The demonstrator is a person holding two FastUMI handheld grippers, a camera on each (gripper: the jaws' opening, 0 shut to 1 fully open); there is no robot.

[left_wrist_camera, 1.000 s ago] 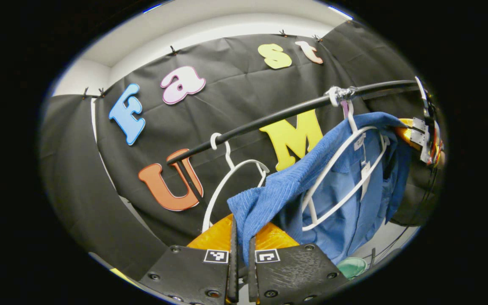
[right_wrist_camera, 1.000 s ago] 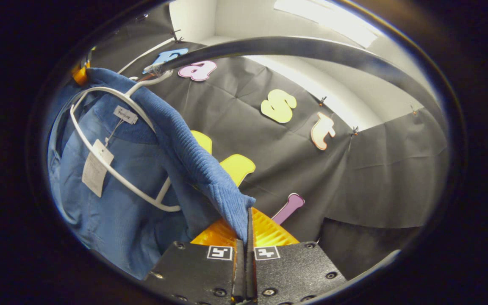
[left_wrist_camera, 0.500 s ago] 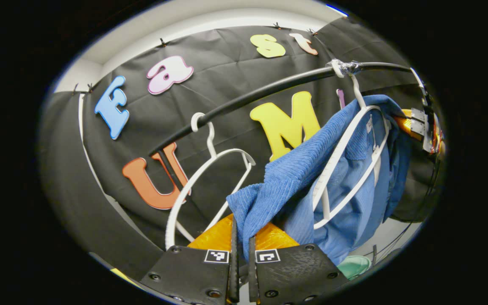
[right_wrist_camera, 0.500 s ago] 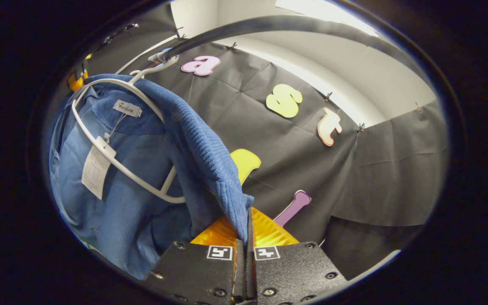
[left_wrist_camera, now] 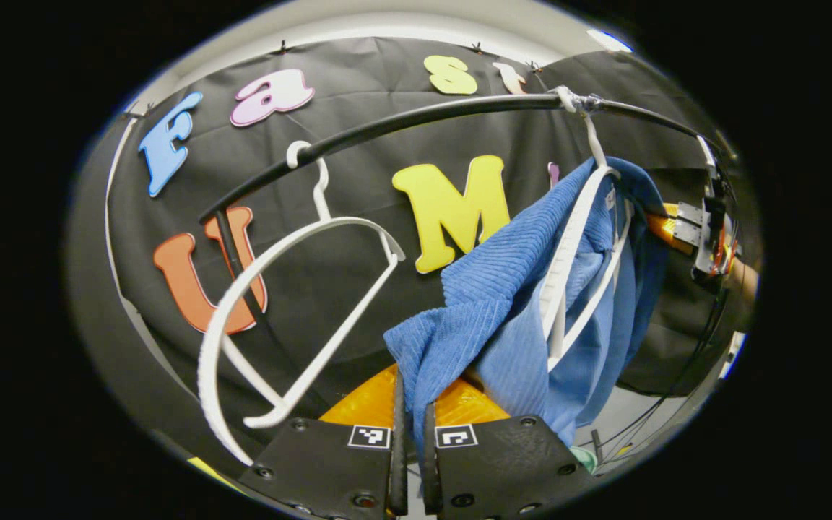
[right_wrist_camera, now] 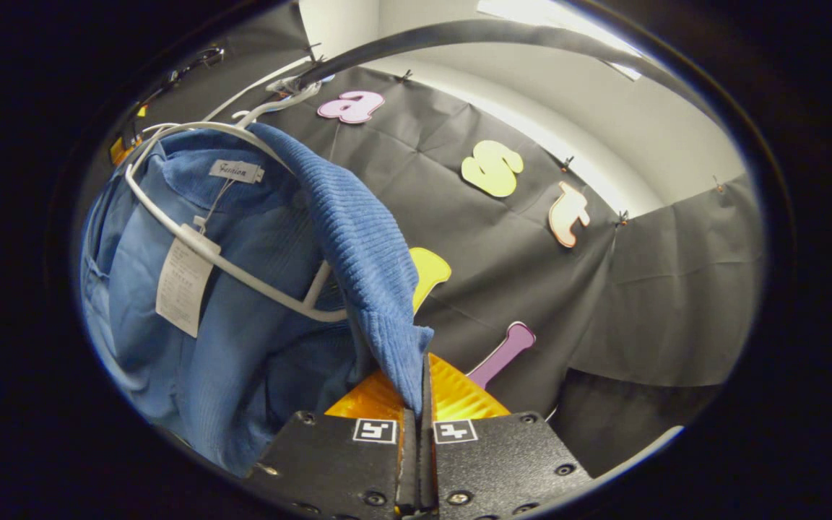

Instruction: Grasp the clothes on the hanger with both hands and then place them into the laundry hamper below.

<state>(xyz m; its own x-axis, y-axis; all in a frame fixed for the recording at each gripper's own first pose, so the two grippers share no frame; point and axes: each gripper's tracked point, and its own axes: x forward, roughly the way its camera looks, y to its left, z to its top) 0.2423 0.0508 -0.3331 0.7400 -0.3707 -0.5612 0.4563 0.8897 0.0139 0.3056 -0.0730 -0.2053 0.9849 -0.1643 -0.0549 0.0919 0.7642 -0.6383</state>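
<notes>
Black rail (left_wrist_camera: 401, 123) spanning booth. Blue garment (left_wrist_camera: 510, 289) hanging under rail on white hanger (left_wrist_camera: 568, 274), empty hanger (left_wrist_camera: 300, 289) dangling beside it. Left hand-held gripper (left_wrist_camera: 411, 426) pinching garment's ribbed edge; right hand-held gripper (right_wrist_camera: 419, 419) clamping opposite edge. Paper tag (right_wrist_camera: 181, 285) dangling inside collar.

A small white neck label (right_wrist_camera: 236, 171) sits inside the collar of the blue garment (right_wrist_camera: 243, 289), carrying a cursive word too small to make out. Below it a white paper tag (right_wrist_camera: 185, 285) dangles on a string, its fine print unreadable from here. Each black gripper finger wears a little square black-and-white marker (right_wrist_camera: 375, 431), pattern only.
</notes>
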